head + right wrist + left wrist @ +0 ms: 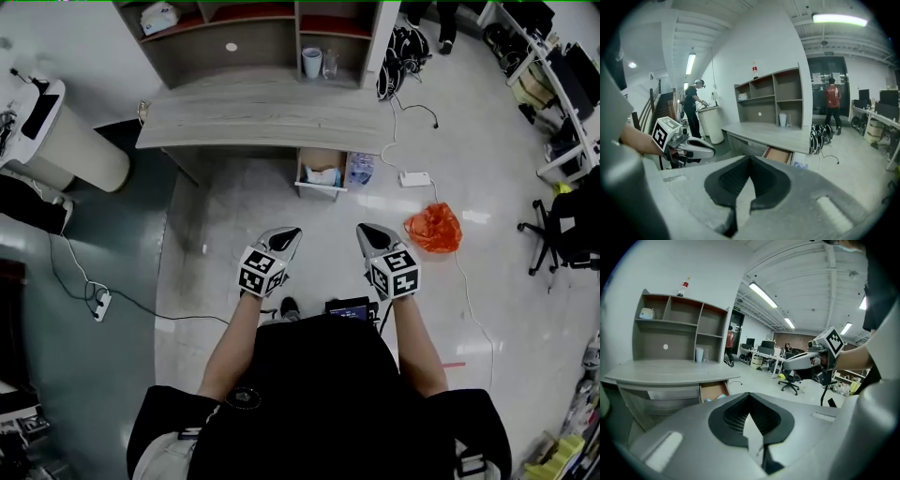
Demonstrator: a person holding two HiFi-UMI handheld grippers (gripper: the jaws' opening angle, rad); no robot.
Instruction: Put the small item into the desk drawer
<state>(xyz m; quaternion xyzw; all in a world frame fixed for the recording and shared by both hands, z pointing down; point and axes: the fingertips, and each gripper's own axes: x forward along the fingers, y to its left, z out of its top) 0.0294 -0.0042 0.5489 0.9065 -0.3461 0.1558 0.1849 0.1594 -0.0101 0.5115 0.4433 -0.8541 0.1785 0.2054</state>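
1. Standing on the pale floor (234, 216), facing a grey desk (253, 122) and well apart from it.
2. Left gripper (289, 236) held out in front of the body, pointing toward the desk and tilted slightly down. Fingers closed tip to tip, nothing between them.
3. Right gripper (368, 232) just beside it, roughly parallel and at much the same tilt. Fingers likewise pressed together and empty.
4. Desk drawer (317, 189) under the right part of the desk, standing open. Brown inside, with a few pale and bluish things lying in it, too small to name.
5. Cannot tell where the small item is, as it is not made out in any view. Held by neither gripper.
6. Shelf unit (234, 42) along the back of the desk, with a white cup (311, 63) in its lower right compartment and a clear glass just beside the cup.
7. Orange bag (434, 228) on the floor near the right gripper, on its outer side.
8. White power strip (414, 178) on the floor between the bag and the desk, with a cable running from it.
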